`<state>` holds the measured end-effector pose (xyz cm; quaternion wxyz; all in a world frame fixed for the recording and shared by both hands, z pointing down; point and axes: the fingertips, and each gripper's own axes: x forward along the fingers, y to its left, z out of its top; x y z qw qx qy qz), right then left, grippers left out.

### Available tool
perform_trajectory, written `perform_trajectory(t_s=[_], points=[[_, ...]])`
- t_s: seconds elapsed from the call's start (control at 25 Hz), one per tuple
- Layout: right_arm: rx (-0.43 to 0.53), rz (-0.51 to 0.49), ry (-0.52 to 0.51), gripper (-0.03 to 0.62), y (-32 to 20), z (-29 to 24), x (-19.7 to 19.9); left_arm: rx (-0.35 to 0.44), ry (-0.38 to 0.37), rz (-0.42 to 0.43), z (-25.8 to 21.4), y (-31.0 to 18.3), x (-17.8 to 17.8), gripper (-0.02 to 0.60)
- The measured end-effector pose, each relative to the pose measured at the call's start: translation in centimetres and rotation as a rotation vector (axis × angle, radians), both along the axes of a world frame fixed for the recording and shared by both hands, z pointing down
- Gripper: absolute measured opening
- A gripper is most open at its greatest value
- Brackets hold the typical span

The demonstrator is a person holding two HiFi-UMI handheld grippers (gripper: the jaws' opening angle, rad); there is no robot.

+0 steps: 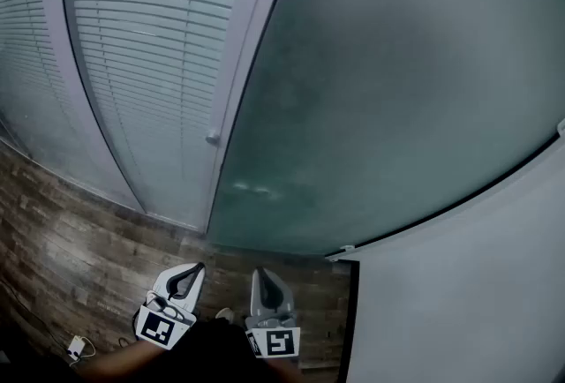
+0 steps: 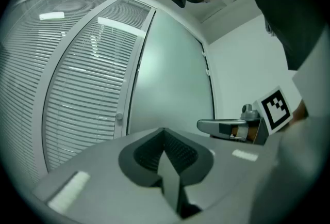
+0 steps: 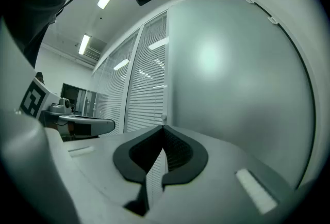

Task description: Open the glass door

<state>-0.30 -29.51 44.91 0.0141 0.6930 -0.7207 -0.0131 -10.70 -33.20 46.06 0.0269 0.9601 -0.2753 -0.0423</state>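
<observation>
Facing the glass door [image 1: 388, 90], jaws together on both sides

I see the frosted door straight ahead, between a slatted blind panel [image 1: 150, 63] on its left and a white wall [image 1: 459, 284] on its right. A small round knob [image 1: 212, 138] sits on the frame at the door's left edge. My left gripper [image 2: 164, 132] and right gripper [image 3: 164, 130] are side by side below the door's bottom edge, over the wooden floor [image 1: 71, 231], apart from the glass. Each has its tips closed together, gripping nothing.

Office: slatted blinds [image 1: 150, 46], frosted glass door [image 1: 397, 90]
</observation>
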Motion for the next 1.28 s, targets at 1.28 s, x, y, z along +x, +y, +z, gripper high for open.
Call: perform_trajectory(t_s=[1.28], points=[[-0.063,-0.148,-0.103,0.028,3.3,5.9,3.7,-0.043,-0.059,-0.103,3.0,4.5,4.0,0.000]])
